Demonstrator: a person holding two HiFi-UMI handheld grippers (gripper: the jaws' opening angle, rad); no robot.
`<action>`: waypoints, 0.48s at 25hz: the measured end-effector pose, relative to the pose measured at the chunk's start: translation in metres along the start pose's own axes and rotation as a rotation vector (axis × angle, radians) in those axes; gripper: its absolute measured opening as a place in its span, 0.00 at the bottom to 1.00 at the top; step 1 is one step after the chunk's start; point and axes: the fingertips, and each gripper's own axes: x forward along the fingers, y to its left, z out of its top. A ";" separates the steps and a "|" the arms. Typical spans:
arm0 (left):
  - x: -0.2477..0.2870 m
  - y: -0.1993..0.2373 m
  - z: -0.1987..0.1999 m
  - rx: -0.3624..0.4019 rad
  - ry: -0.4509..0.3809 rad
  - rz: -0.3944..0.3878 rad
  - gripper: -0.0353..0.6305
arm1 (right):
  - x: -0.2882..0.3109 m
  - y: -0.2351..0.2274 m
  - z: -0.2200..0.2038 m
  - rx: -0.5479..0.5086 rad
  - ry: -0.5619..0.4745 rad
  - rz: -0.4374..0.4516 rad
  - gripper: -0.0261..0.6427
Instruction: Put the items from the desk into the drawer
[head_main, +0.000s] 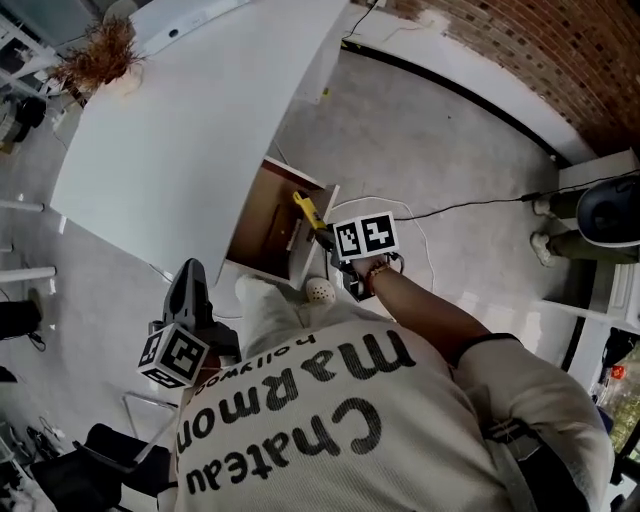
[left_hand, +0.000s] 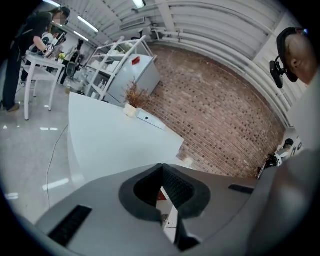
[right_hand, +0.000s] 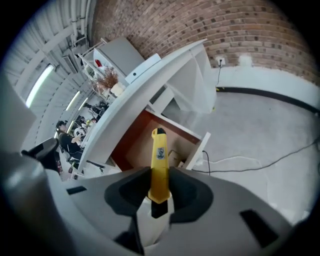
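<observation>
My right gripper (right_hand: 160, 187) is shut on a yellow utility knife (right_hand: 159, 162) with a black tip, which points out over the open drawer (right_hand: 145, 145) under the white desk (right_hand: 150, 80). In the head view the knife (head_main: 306, 212) hangs at the drawer's (head_main: 262, 225) front edge, just ahead of the right gripper (head_main: 325, 238). My left gripper (head_main: 187, 290) hangs low at the person's left side, away from the drawer. Its jaws (left_hand: 161, 187) meet with nothing between them. The desk top (head_main: 190, 120) looks bare apart from a plant.
A dried plant in a pot (head_main: 100, 55) stands at the desk's far corner. A black cable (head_main: 470, 205) runs across the grey floor to the right of the drawer. White shelving (head_main: 600, 290) stands at the right. People work at a table (left_hand: 40, 60) in the background.
</observation>
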 end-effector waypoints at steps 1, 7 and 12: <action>0.000 0.007 0.003 0.002 0.006 0.002 0.06 | 0.011 0.002 -0.007 0.022 0.023 -0.005 0.22; 0.020 0.046 0.034 0.054 0.055 -0.028 0.06 | 0.069 0.014 -0.031 0.120 0.111 -0.051 0.22; 0.046 0.071 0.065 0.135 0.108 -0.072 0.06 | 0.108 0.017 -0.040 0.233 0.089 -0.131 0.22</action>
